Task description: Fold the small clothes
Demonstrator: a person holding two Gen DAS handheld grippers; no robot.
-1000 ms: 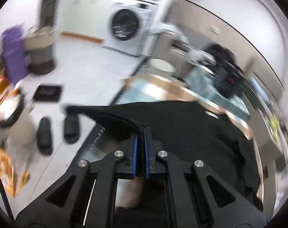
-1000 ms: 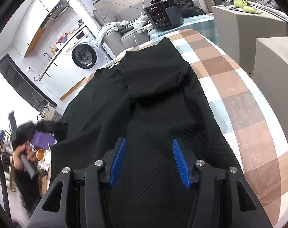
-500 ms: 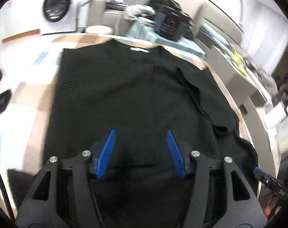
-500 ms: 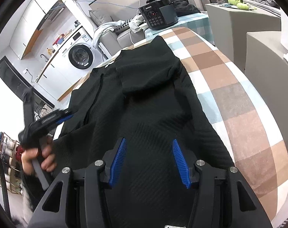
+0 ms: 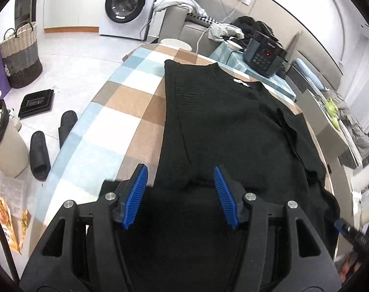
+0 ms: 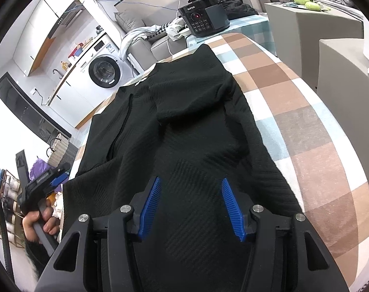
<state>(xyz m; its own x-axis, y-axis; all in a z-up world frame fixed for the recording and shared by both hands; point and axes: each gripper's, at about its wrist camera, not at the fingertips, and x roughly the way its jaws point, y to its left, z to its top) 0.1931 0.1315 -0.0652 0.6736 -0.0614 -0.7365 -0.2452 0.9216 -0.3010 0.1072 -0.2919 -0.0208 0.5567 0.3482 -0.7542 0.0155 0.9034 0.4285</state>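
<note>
A black knit sweater (image 5: 221, 126) lies lengthwise on the checked tablecloth (image 5: 126, 112), collar at the far end. Its left side and right sleeve are folded in over the body. My left gripper (image 5: 180, 177) hovers open over the near hem, with only cloth below and nothing pinched. From the right wrist view the sweater (image 6: 184, 121) fills the middle, and my right gripper (image 6: 190, 187) stands over its near part. Its jaws are opening slightly and its pads grip nothing. The left gripper (image 6: 53, 177) shows at the left edge, held by a hand.
A black rice cooker (image 6: 204, 17) stands on a side table beyond the collar. Grey cabinets (image 6: 330, 48) flank the table's right side. On the floor to the left are slippers (image 5: 39, 155), a woven basket (image 5: 20, 56) and a bin (image 5: 4, 146). Bare tablecloth (image 6: 306, 126) borders the sweater.
My left gripper let go of the black edge it was holding up, opened, and swung over to the near hem. That side now lies folded on the body. The right gripper hardly moved.
</note>
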